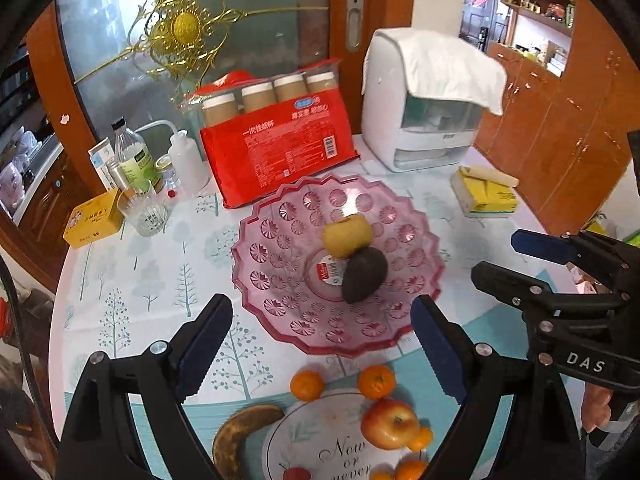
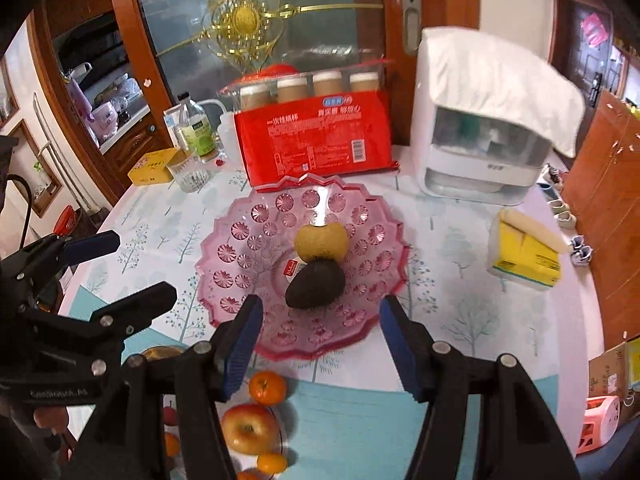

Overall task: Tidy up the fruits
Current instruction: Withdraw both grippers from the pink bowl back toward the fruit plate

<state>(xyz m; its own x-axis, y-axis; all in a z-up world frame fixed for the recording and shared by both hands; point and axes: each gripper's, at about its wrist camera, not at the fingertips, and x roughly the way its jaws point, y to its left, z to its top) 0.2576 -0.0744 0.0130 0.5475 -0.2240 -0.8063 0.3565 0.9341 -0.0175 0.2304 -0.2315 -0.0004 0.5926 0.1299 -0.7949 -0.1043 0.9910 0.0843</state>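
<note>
Two fruits, a yellow-green kiwi (image 1: pixel 347 237) and a dark brown avocado (image 1: pixel 365 276), lie touching in the pink scalloped plastic dish (image 1: pixel 280 280). A red-yellow apple (image 1: pixel 390 424), small orange tangerines (image 1: pixel 307 385) and a browned banana (image 1: pixel 240 436) sit on the tree-print tablecloth (image 1: pixel 140 280) nearer the camera. The left gripper (image 1: pixel 320 352) and right gripper (image 2: pixel 320 344) both hang spread wide, holding nothing.

White capital letters "DAS" stand on the black body of the right gripper (image 1: pixel 496 254), seen from the left wrist camera. The round white-and-teal placemat (image 1: pixel 320 446) under the fruit carries cursive words "Now or never". The red plastic pack of paper cups (image 1: pixel 276 154) bears white Chinese print and a barcode, too small to read.
</note>
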